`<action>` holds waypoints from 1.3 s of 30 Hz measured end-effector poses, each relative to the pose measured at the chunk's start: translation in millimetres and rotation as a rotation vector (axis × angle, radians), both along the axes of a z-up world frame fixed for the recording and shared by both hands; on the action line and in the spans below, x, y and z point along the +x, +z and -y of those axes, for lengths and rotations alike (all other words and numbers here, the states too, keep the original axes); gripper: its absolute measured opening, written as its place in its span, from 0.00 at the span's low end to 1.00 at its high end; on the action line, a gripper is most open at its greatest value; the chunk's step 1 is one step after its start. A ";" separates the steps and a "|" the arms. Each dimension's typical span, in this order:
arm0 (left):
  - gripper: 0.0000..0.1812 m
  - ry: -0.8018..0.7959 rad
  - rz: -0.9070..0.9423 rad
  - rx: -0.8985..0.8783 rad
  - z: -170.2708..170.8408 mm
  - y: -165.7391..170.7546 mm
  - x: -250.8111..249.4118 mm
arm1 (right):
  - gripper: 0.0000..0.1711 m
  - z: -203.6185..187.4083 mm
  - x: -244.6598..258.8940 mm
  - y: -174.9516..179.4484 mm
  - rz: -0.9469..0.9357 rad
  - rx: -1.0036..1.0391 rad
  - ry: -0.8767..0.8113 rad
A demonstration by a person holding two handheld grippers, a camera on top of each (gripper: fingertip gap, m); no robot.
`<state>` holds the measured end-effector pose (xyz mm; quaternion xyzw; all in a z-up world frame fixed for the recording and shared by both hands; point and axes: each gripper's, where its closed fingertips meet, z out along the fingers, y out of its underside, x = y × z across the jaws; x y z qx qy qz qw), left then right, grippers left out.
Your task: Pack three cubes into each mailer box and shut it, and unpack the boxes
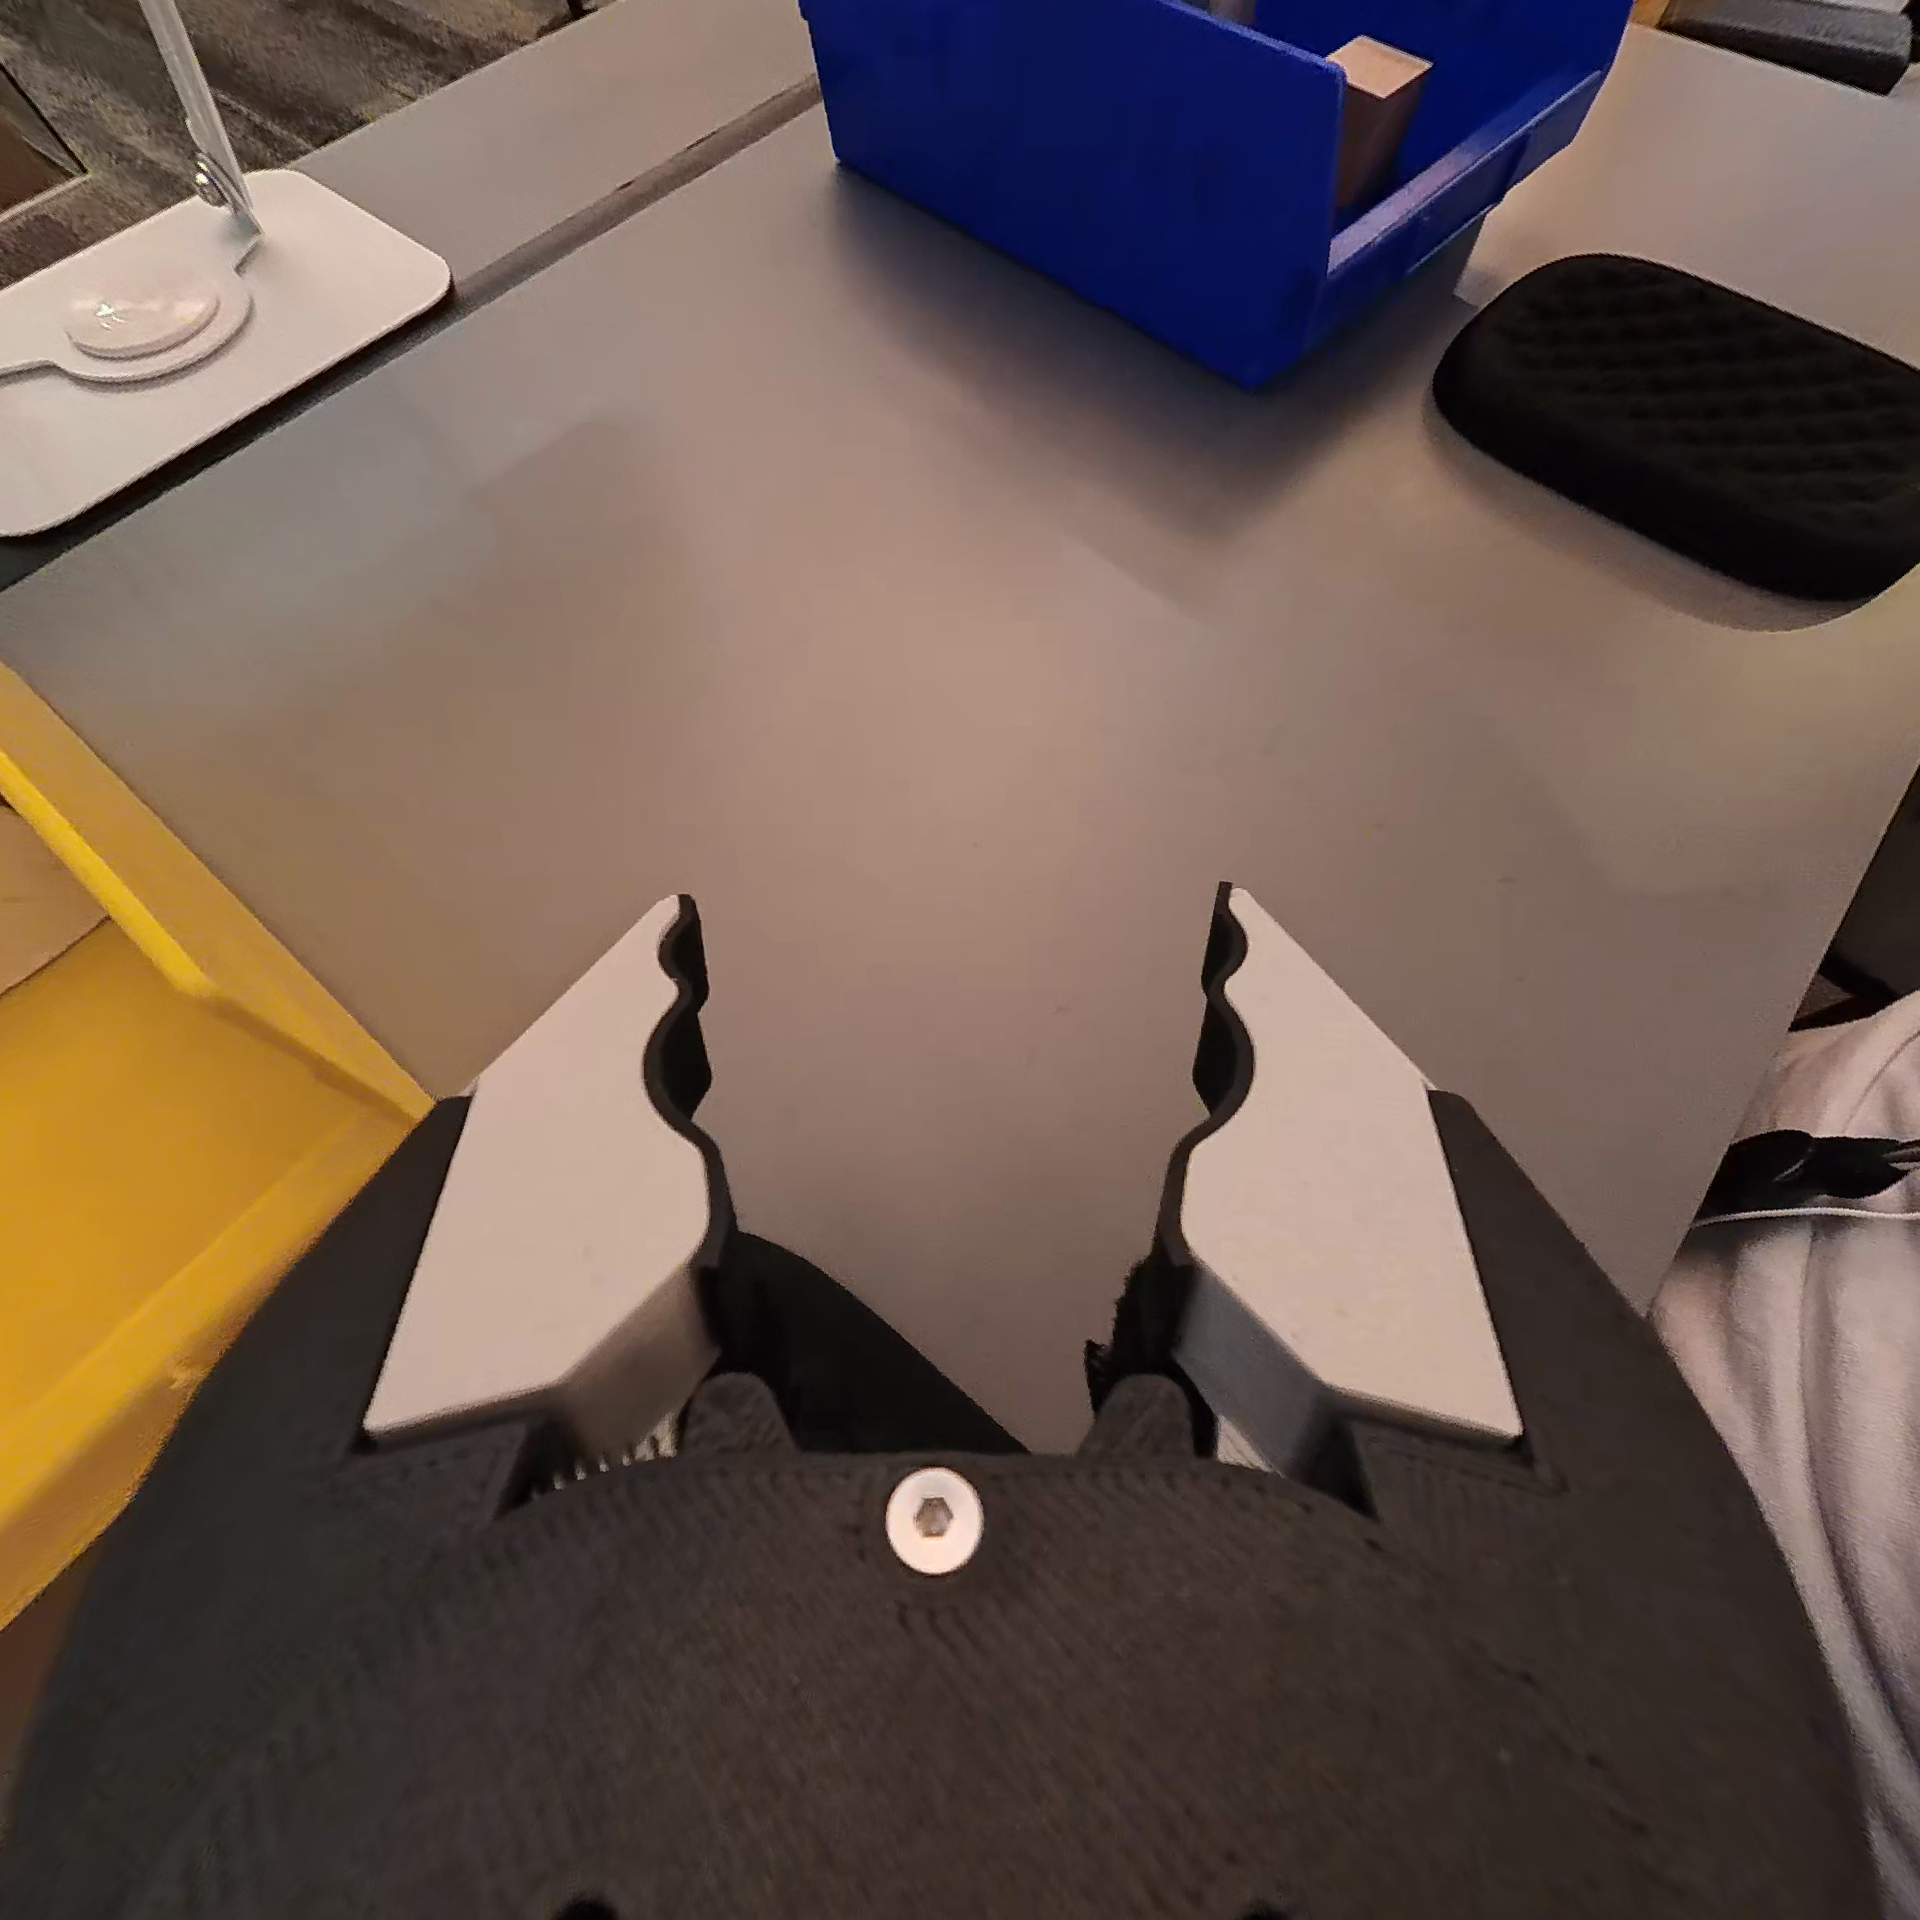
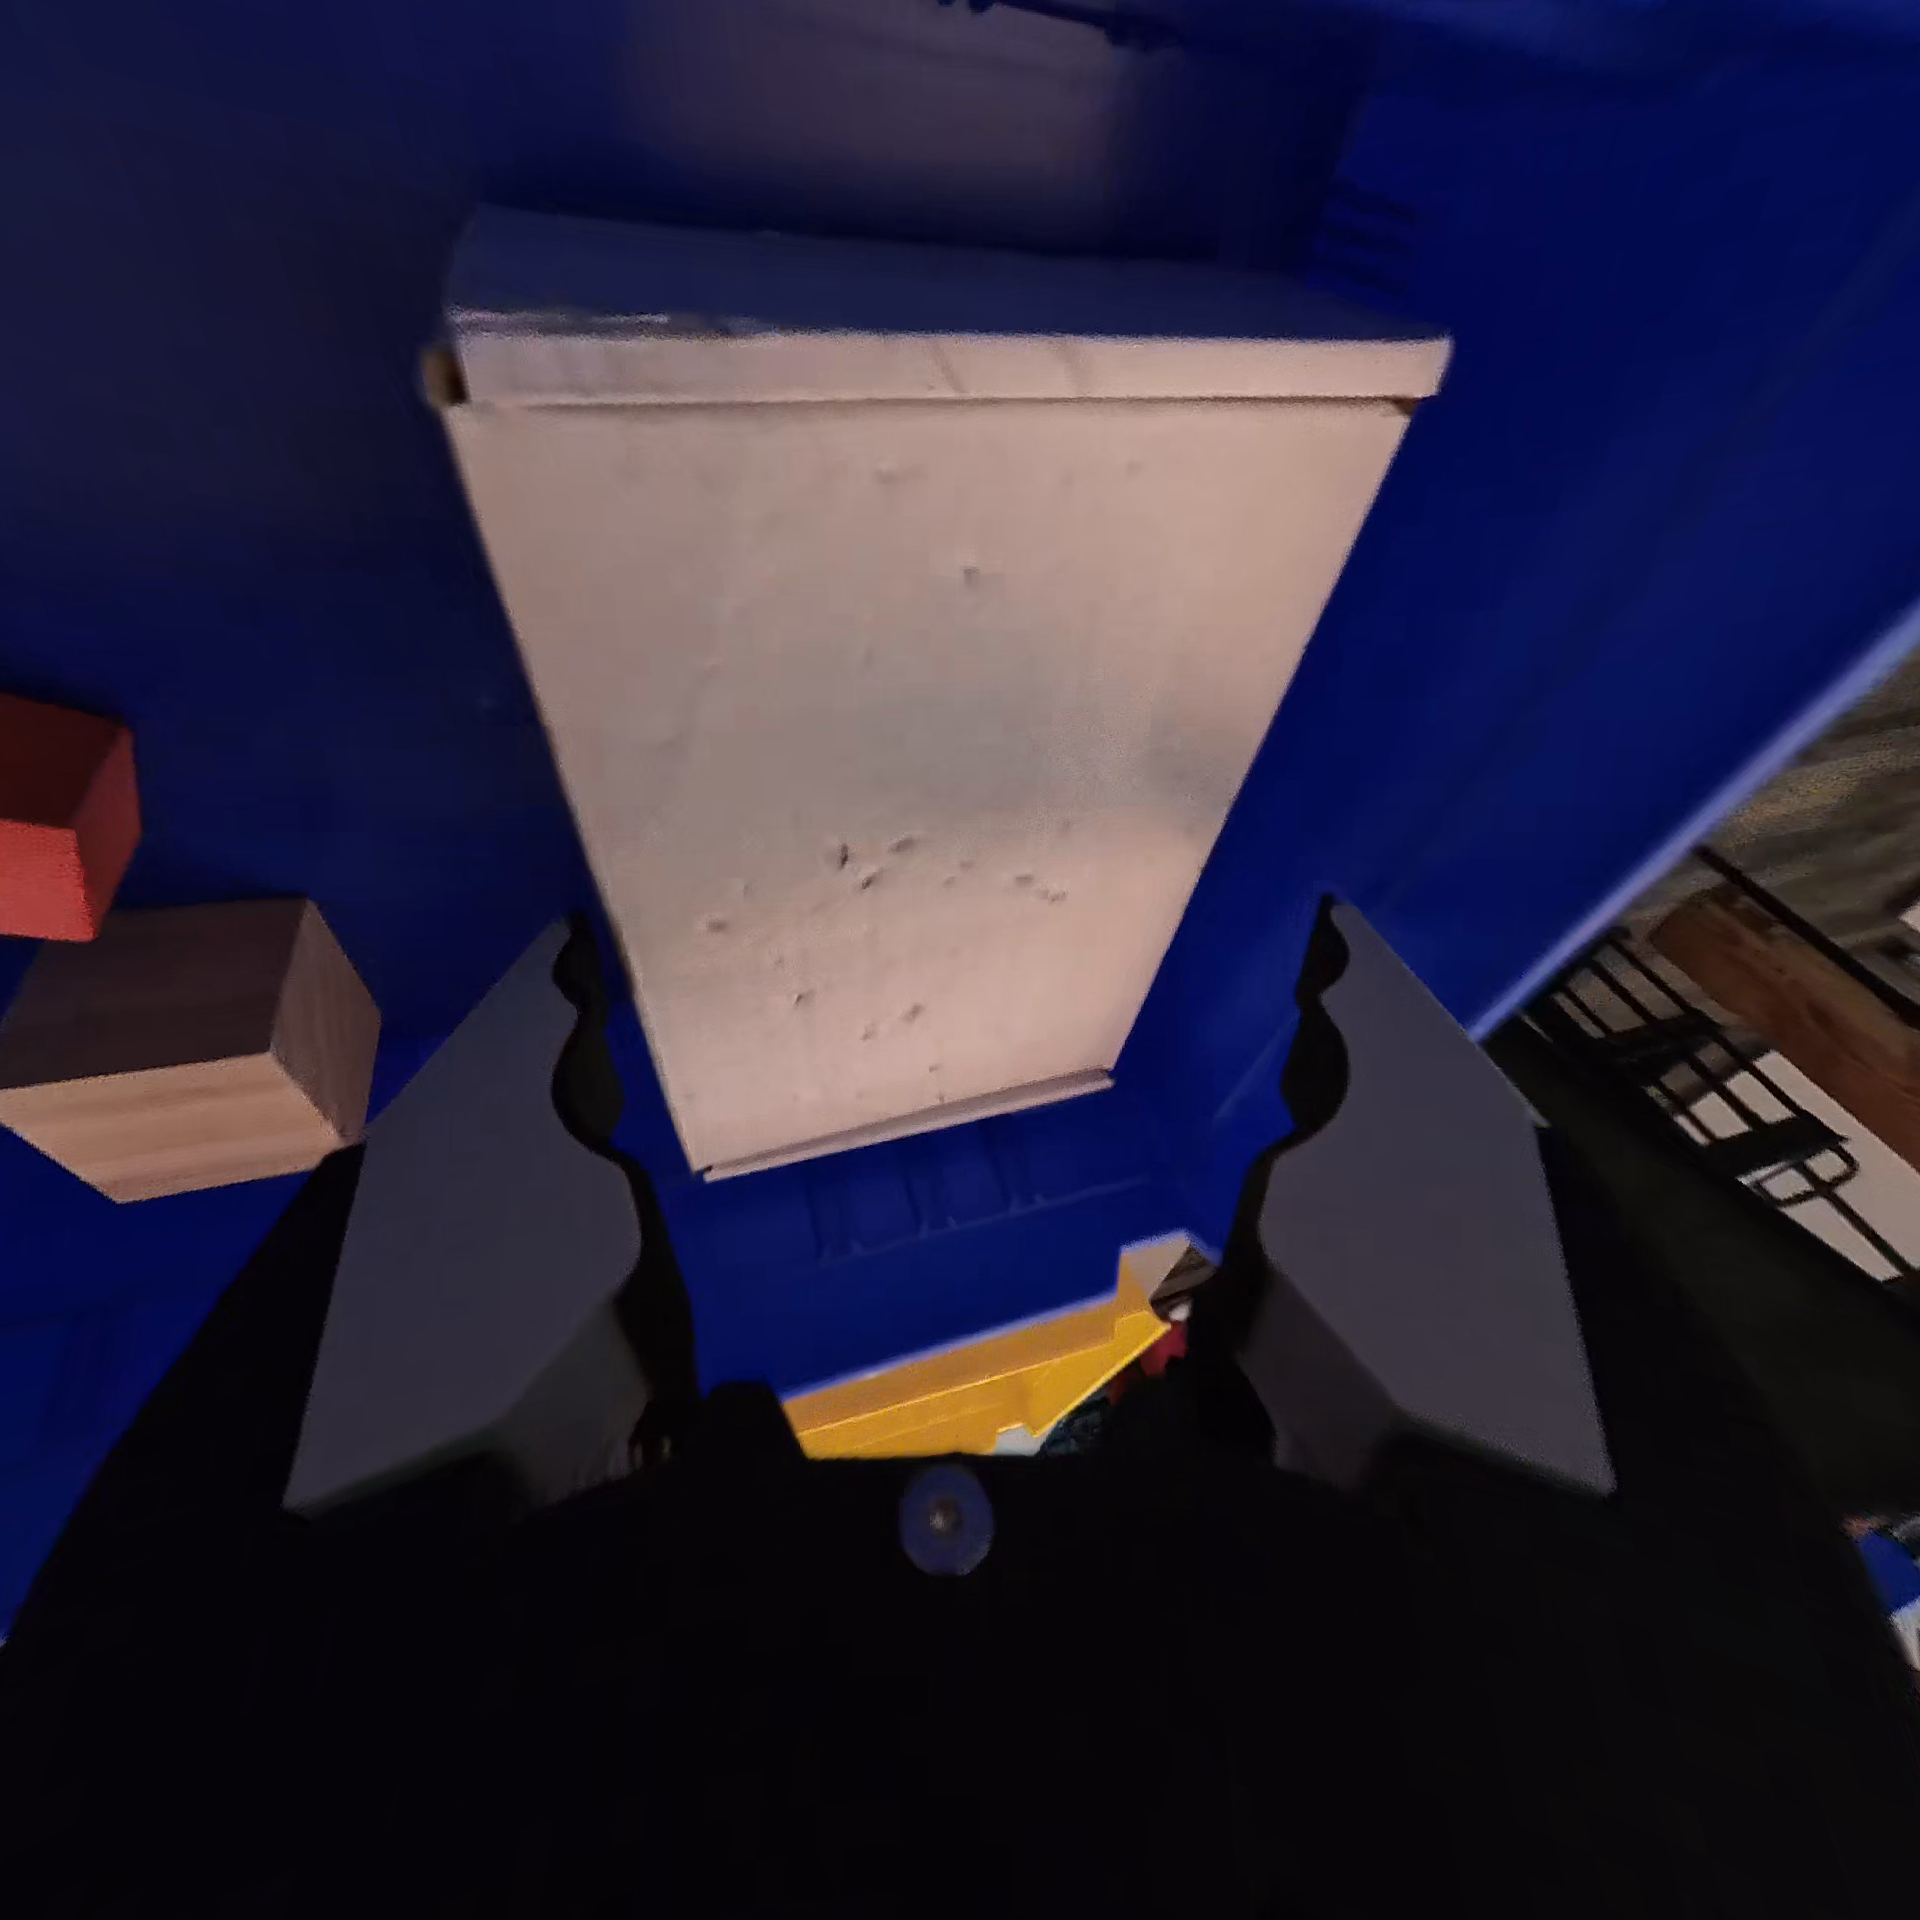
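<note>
In the right wrist view a shut cardboard mailer box lies on the floor of a blue bin. My right gripper is open and empty, its fingers standing either side of the box's near end. A wooden cube and a red cube lie in the bin at the left. In the left wrist view my left gripper is open and empty above the bare grey table. The blue bin stands at the far side with a wooden cube showing in it.
A yellow bin sits at the left of the left gripper. A black padded rest lies at the right. A white stand base is at the far left. A person's light clothing is at the table's right edge. Tip to tip, the grippers are about 50 cm apart.
</note>
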<state>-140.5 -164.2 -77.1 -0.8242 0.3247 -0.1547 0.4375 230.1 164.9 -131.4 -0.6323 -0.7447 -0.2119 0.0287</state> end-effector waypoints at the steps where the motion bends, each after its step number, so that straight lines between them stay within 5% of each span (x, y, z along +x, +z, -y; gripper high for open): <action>1: 0.53 0.003 0.000 0.002 -0.3 0.1 -0.9 | 0.77 1.8 -1.9 6.9 -0.018 0.024 0.007; 5: 0.53 0.022 -0.018 0.039 -3.3 6.9 -12.5 | 0.72 5.6 -26.6 68.7 -0.253 0.251 0.039; 11: 0.56 -0.013 -0.026 0.128 -37.1 44.6 -55.9 | 0.74 78.0 -119.7 214.0 -1.133 0.431 0.064; 16: 0.63 0.034 -0.375 0.084 -115.5 49.1 -152.3 | 0.76 125.5 -160.5 290.6 -1.421 0.617 0.153; 20: 0.63 -0.054 -0.561 -0.114 -162.6 24.9 -187.9 | 0.76 149.0 -183.8 304.6 -1.600 0.487 0.165; 25: 0.65 -0.224 -0.749 -0.249 -208.4 -1.2 -201.7 | 0.75 216.0 -218.7 282.2 -1.690 -0.086 0.234; 29: 0.66 -0.305 -0.869 -0.322 -234.6 -20.4 -217.3 | 0.75 205.3 -220.9 272.5 -1.592 0.062 0.230; 33: 0.64 -0.389 -0.890 -0.372 -242.0 -37.7 -225.4 | 0.75 202.9 -231.8 261.6 -1.558 0.000 0.217; 39: 0.69 -0.371 -0.915 -0.454 -247.2 -55.0 -250.1 | 0.72 188.0 -243.7 245.5 -1.453 0.081 0.210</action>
